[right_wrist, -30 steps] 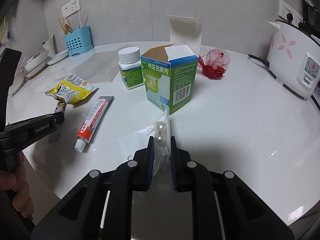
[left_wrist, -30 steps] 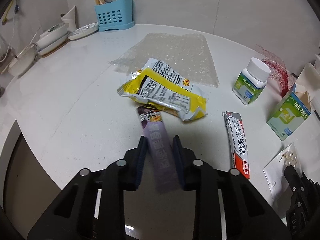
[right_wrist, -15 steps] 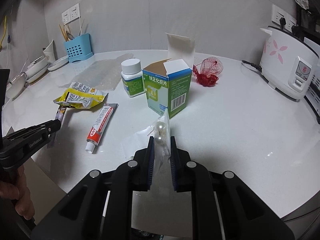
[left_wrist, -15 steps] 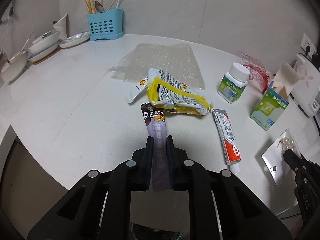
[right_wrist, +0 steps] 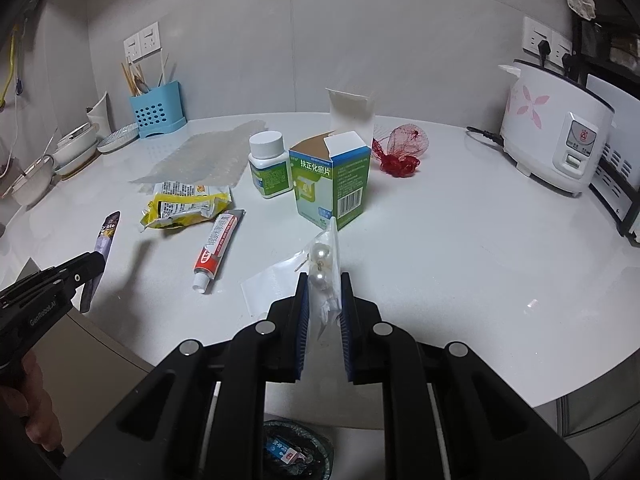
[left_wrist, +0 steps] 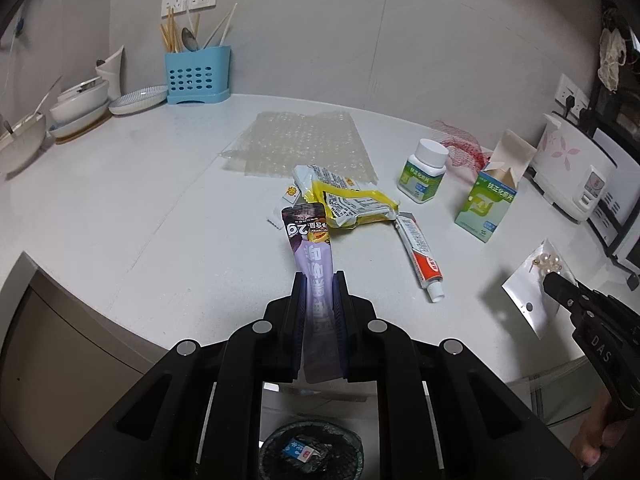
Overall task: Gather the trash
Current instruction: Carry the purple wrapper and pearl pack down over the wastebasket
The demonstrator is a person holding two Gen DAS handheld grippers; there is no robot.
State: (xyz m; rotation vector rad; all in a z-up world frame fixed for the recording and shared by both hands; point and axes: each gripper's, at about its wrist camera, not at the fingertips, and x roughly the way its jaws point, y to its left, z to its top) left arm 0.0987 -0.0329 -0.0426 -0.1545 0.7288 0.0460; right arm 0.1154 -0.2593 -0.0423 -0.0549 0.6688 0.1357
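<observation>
We hold a black claw in each hand. Our left claw is pinched tight on a long purple snack packet. The packet sticks out past the tips and hangs in the air above the white round table. Our right claw is pinched tight on a small clear plastic bag with white pearl beads inside. That bag is up off the table too.

Just ahead of the left claw lies a crumpled yellow and white food wrapper. Behind it a sheet of clear bubble wrap lies flat. A white and red tube of cream lies ahead and to the right of the left claw.

Ahead of the right claw stands an open green and blue cardboard box. A white pill bottle with a green label stands just to its left. A red net bag sits behind the box on the right.

Down below both claws, past the table edge, we see a dark round bin with some trash in it.
</observation>
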